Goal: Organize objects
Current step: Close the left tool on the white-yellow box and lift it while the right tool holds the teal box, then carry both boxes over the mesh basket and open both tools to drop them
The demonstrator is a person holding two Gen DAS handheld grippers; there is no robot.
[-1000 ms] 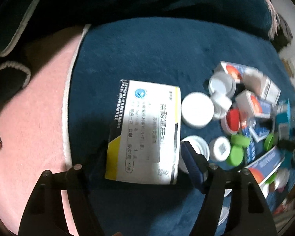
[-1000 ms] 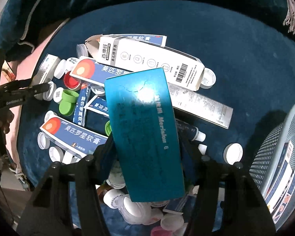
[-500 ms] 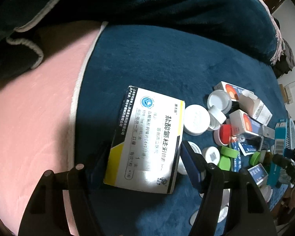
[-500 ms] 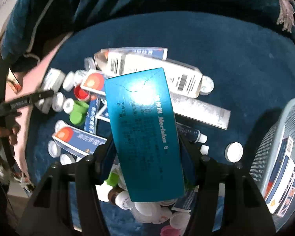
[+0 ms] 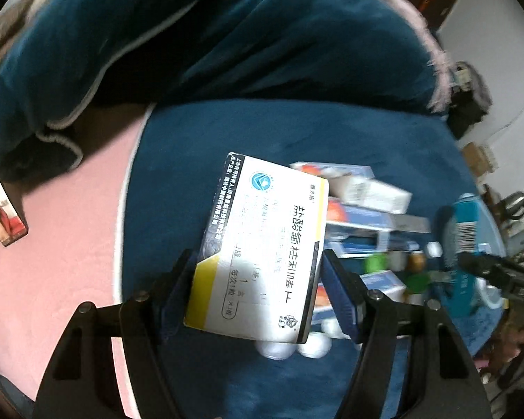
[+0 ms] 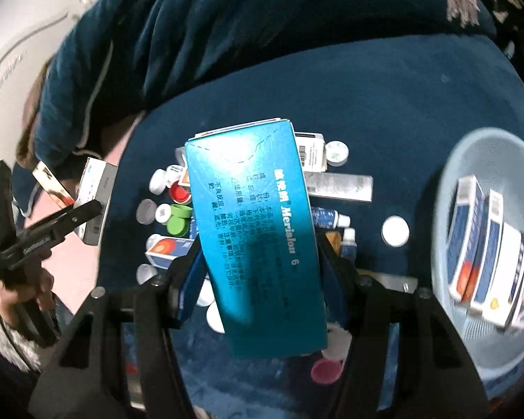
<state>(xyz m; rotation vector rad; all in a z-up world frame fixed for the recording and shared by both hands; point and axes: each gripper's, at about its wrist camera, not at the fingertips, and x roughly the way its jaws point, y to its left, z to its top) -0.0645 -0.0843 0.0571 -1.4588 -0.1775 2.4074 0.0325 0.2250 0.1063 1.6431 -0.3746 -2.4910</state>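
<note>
the plush blue blanket [image 6: 384, 111] keeps the pile [image 6: 171, 216] of cartons, tubes and round caps from sliding. the mesh basket [image 6: 450, 160] at right already holds cartons on edge, likely the sorting spot. the right gripper [image 6: 258, 262] pinches a glossy teal box [image 6: 255, 237] by its long sides, above the pile. the left gripper [image 5: 258, 279] clamps a white card box [image 5: 262, 244], lifted clear.
</note>
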